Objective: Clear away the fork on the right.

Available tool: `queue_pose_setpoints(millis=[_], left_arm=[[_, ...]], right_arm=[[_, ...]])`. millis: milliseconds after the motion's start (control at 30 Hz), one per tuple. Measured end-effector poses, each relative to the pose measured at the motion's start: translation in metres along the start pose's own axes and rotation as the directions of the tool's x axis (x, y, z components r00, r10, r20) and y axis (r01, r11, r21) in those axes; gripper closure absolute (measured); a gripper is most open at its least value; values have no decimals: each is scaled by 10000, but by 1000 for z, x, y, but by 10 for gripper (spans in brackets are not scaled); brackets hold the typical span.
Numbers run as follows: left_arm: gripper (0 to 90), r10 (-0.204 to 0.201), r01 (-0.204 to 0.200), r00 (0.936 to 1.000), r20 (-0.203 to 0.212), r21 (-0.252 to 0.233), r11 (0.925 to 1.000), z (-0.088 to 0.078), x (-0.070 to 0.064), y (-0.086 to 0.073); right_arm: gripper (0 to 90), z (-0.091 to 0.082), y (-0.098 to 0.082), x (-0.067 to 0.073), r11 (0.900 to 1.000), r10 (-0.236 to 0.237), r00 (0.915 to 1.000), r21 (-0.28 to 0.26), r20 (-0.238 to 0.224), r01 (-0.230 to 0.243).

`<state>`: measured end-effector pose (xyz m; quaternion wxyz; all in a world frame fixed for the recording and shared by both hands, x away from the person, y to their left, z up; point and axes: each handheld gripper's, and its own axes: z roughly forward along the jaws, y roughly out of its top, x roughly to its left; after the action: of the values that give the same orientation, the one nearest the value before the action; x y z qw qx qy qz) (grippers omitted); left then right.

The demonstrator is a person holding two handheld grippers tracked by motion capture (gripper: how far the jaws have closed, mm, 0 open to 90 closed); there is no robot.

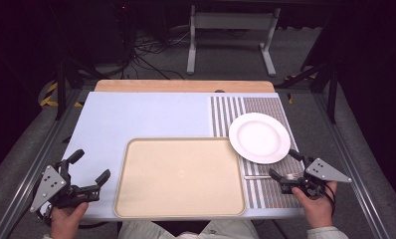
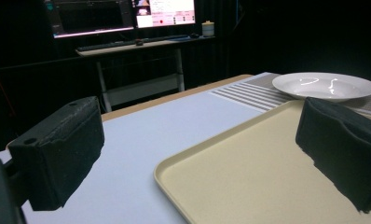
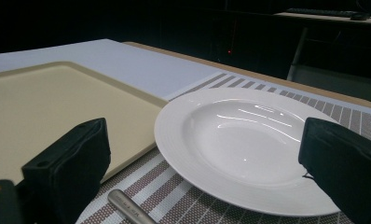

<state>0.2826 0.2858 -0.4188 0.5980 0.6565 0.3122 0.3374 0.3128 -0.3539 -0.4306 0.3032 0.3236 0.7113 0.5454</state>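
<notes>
Both hands sit low at the bench's near edge. The left tongs (image 1: 90, 168) and right tongs (image 1: 282, 165) gape wide, holding nothing.

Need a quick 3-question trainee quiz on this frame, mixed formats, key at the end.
1. True or false: the round white ceramic plate lies fully inside the beige rectangular plastic tray.
2. Multiple choice: the slim silver metal utensil handle lies on A) the tray, B) the striped brown-and-white woven placemat, C) the plate.
3. Fill in: the jaws of the left gripper and the right gripper both stand ____, holding nothing.

Key
1. False: the plate rests on the placemat, its edge overlapping the tray's far right corner.
2. B, just in front of the plate, beside the tray's right edge.
3. Open.
</notes>
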Motion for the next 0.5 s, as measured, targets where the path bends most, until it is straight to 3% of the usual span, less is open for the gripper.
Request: queue_pose_setpoints(millis=[500], left_arm=[[18, 5, -5, 10000, 36, -4, 10000, 1, 1, 1]], right_arm=[[32, -2, 1, 1, 10000, -45, 10000, -8, -15, 45]])
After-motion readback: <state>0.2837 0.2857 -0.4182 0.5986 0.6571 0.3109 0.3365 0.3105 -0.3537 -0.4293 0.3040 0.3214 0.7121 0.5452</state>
